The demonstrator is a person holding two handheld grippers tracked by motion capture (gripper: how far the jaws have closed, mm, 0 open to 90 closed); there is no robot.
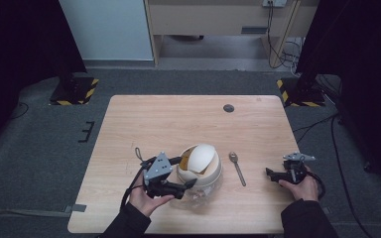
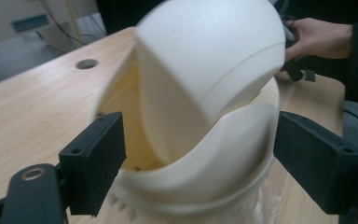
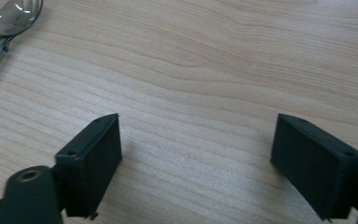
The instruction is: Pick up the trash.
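Left gripper [image 1: 182, 174], fingers spread wide either side of the cream swing-lid bin [image 1: 200, 166] mid-tabletop [image 1: 178, 119], prob. abt to clamp it; right gripper [image 1: 278, 174] open, idle nr spoon [image 1: 237, 167].

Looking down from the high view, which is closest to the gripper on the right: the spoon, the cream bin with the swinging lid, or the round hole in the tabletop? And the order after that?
From the right gripper:
1. Silver metal spoon, just to its left.
2. Cream plastic bin with a domed swing lid, further left, between the left gripper's fingers.
3. Dark round hole in the wooden table, at the far edge.
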